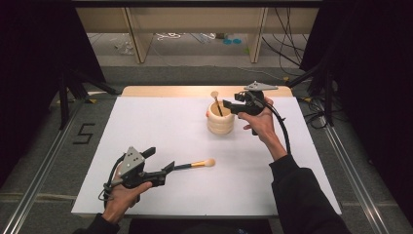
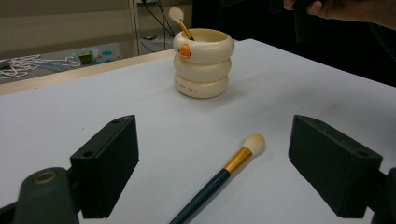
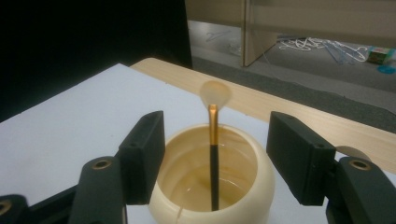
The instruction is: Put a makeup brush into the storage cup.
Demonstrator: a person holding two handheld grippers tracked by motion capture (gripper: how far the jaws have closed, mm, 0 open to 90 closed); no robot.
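With one brush (image 3: 214, 158) standing in the holder (image 1: 220, 118) beneath the open, empty right gripper (image 1: 230, 106), the left gripper (image 1: 161, 165), open wide near the surface's front edge, should next close on the lying brush (image 2: 224, 175).

A dark-handled, gold-banded brush (image 1: 195, 164) lies flat, tuft toward three o'clock, while another (image 1: 216, 103) leans inside the upright cream ringed holder (image 1: 220, 121).

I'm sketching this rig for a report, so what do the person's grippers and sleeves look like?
Both the left gripper and the right gripper are black, with two blocky jaws, a grey three-cornered plate on top and a trailing black cable. The person wears dark long sleeves.
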